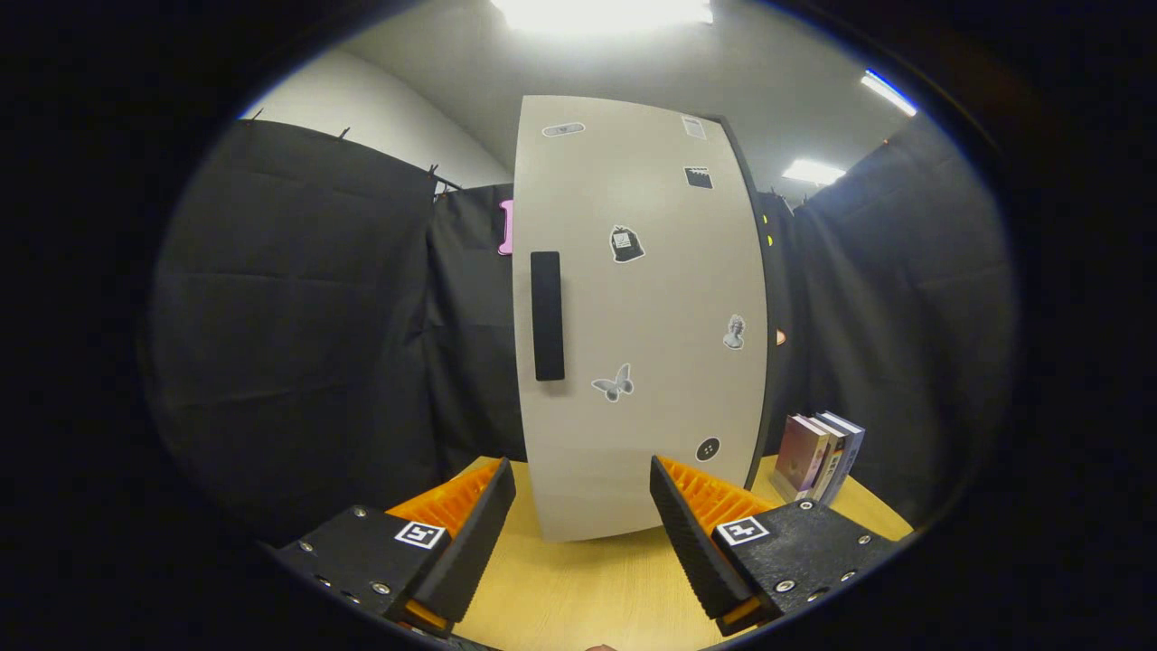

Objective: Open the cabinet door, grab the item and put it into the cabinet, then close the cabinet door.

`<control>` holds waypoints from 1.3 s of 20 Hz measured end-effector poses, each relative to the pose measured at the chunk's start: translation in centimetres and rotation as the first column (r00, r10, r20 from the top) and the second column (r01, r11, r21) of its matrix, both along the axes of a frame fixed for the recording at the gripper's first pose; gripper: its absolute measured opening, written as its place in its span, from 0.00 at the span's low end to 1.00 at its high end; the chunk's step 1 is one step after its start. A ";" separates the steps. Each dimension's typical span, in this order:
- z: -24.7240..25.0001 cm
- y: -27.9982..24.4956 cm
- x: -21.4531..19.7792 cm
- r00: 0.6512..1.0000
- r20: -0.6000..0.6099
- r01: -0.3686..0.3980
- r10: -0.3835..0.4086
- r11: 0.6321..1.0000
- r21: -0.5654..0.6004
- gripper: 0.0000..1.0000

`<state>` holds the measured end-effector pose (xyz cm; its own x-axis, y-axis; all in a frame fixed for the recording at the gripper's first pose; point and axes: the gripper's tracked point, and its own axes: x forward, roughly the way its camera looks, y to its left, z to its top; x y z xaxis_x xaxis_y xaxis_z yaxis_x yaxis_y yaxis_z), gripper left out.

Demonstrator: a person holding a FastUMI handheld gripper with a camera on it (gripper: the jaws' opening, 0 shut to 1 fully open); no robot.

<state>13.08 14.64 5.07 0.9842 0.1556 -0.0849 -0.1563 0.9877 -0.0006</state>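
Observation:
A tall white cabinet stands on the wooden table straight ahead of my fingers. Its door is shut and carries several small stickers. A black vertical handle sits near the door's left edge. My gripper is open, its two fingers spread wide with nothing between them, a short way in front of the cabinet's foot. To the right of the cabinet, beyond my right finger, three books stand upright side by side on the table.
Black cloth walls close the booth on the left, behind and on the right. The table's far right edge runs just behind the books. Bare tabletop lies between my fingers and the cabinet.

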 end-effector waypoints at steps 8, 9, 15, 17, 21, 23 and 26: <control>-1.9 -1.3 -2.6 0.999 -0.022 0.025 -0.024 0.999 0.042 0.93; -2.0 -1.5 -2.7 0.999 -0.025 0.028 -0.026 0.998 0.049 0.93; -2.6 -2.3 -3.3 0.999 -0.031 0.034 -0.032 0.998 0.055 0.93; -2.4 -2.5 -3.4 0.999 -0.027 0.034 -0.033 0.998 0.055 0.93; -1.8 -2.9 -3.4 0.999 -0.011 0.039 -0.039 0.997 0.063 0.93; -1.7 -2.9 -3.5 0.999 -0.006 0.040 -0.039 0.997 0.060 0.93; -1.8 -2.9 -3.7 0.999 -0.006 0.037 -0.036 0.998 0.054 0.93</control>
<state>9.43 11.70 3.27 0.9889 0.1243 -0.0820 -0.1201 0.9913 0.0539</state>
